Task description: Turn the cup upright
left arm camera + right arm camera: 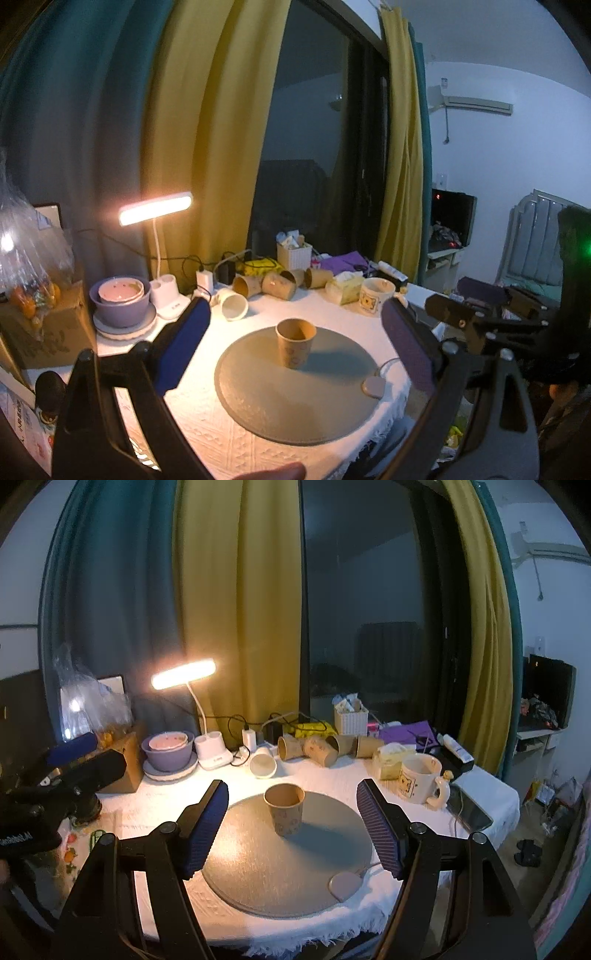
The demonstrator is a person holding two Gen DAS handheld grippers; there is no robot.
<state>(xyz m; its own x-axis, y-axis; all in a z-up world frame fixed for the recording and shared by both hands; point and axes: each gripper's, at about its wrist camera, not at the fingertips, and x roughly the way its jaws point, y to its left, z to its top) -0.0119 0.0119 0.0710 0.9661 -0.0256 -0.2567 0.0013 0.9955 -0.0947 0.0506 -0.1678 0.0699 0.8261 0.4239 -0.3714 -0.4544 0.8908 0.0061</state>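
Observation:
A brown paper cup [295, 343] stands upright, mouth up, on a round grey mat [295, 402]. It also shows in the right wrist view [284, 809] on the same mat [280, 871]. My left gripper [295, 347] is open and empty, its blue pads wide apart on either side of the cup, held back from it. My right gripper [291, 825] is open and empty too, pads well apart, hovering in front of the cup. The right gripper's body shows at the right edge of the left wrist view [480, 325].
Several paper cups [325, 747] lie on their sides at the back beside a tipped white cup [263, 764]. A lit desk lamp [183, 674], purple bowls [168, 751], a tissue box [391, 760], a white mug [421, 779] and a phone [472, 810] crowd the table. A small round puck [345, 884] lies on the mat's front edge.

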